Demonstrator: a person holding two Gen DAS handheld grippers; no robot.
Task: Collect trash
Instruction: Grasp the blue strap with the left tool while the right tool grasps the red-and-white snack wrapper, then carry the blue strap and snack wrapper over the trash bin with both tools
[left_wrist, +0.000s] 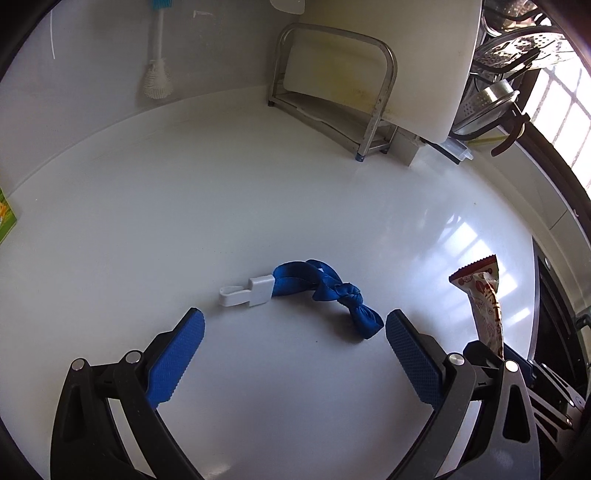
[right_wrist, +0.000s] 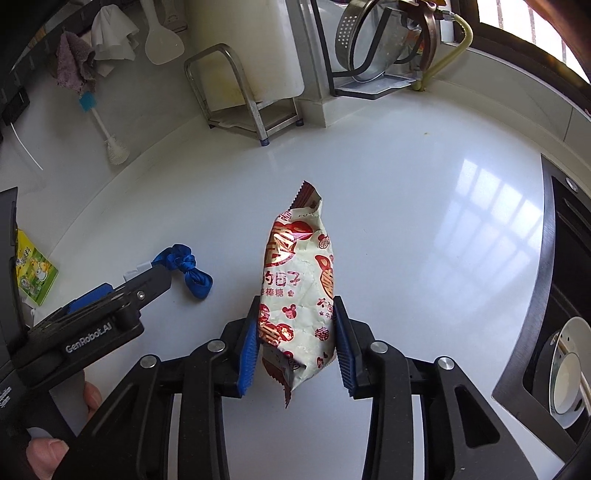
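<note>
Right claw (right_wrist: 295, 332) is clamped on a crinkled red-and-white candy wrapper (right_wrist: 297, 284), lifted clear of the white desk (right_wrist: 406, 221). Left claw (left_wrist: 294, 328), jaws wide apart and empty, hangs just short of a knotted blue strap (left_wrist: 325, 291) with a white clip, which lies on the desk left of the wrapper. I judge I should straddle the strap's knot before closing, keeping my wrapper grip firm.

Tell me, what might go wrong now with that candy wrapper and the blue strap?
The right gripper pinches only the lower end of the crinkly wrapper, so it could slip or flop out. The left gripper is open just short of the knotted blue strap; closing there may catch only the loose end, leaving its white clip dragging on the counter.
</note>
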